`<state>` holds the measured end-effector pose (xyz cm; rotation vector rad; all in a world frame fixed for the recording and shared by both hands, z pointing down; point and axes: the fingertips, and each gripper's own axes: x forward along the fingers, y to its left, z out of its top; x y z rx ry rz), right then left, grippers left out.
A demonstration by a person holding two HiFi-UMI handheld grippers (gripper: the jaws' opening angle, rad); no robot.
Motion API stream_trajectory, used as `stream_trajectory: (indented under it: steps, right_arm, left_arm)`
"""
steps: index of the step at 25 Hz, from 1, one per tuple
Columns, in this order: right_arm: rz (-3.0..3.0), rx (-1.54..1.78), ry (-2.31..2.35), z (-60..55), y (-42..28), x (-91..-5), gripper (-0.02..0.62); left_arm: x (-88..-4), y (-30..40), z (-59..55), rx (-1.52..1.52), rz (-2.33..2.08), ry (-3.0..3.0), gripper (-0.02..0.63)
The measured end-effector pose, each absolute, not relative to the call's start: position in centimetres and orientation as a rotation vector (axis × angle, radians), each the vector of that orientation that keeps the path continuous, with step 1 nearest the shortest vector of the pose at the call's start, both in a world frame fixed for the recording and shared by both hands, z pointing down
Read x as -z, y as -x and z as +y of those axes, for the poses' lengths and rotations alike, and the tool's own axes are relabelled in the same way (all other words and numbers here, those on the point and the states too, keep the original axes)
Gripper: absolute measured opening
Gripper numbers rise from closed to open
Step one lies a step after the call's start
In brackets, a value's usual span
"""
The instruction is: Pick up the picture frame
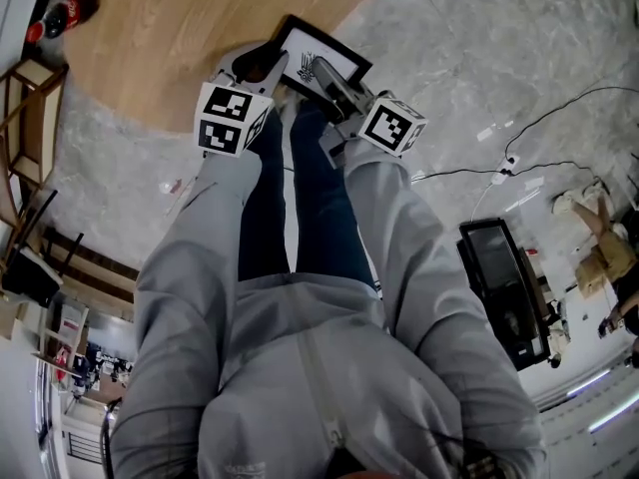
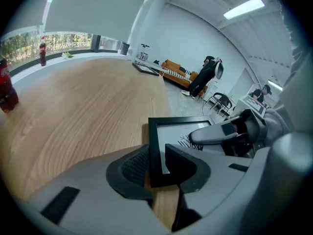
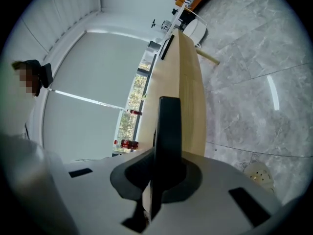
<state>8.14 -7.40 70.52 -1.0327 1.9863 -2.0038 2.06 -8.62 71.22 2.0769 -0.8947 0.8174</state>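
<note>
A black picture frame (image 1: 324, 53) with a white mat lies at the near edge of the round wooden table (image 1: 180, 38). My right gripper (image 1: 337, 86) is shut on the frame's right side; in the right gripper view the frame (image 3: 168, 126) stands edge-on, clamped between the pads of the right gripper (image 3: 161, 175). My left gripper (image 1: 266, 66) is open. In the left gripper view the frame's near left corner (image 2: 157, 151) sits between the jaws of the left gripper (image 2: 156, 168), and a gap shows beside the left pad. The right gripper (image 2: 230, 131) reaches over the frame's glass from the right.
Cola bottles (image 2: 6, 89) (image 2: 42, 53) stand far left on the table, and one bottle (image 1: 62, 16) shows in the head view. Another dark frame (image 2: 146, 68) lies at the table's far end. Cables (image 1: 519, 158) and a black screen (image 1: 504, 287) lie on the marble floor.
</note>
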Motion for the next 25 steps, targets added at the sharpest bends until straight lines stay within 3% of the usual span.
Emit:
stream_trajectory:
  steps: [7, 15, 25]
  right_arm:
    - [2.033, 2.028, 1.152, -7.8, -8.5, -68.7, 0.037]
    - [2.07, 2.043, 1.325, -6.4, -10.7, -64.7, 0.037]
    - [2.237, 1.889, 1.496, -8.0, -12.2, -56.9, 0.037]
  left_arm:
    - [-68.2, 0.3, -8.5, -0.839, -0.938, -2.033, 0.104]
    - [-61.4, 1.1, -6.4, -0.816, -0.915, -2.032, 0.018]
    - [-52.4, 0.8, -6.5, -0.729, -0.952, -2.108, 0.017]
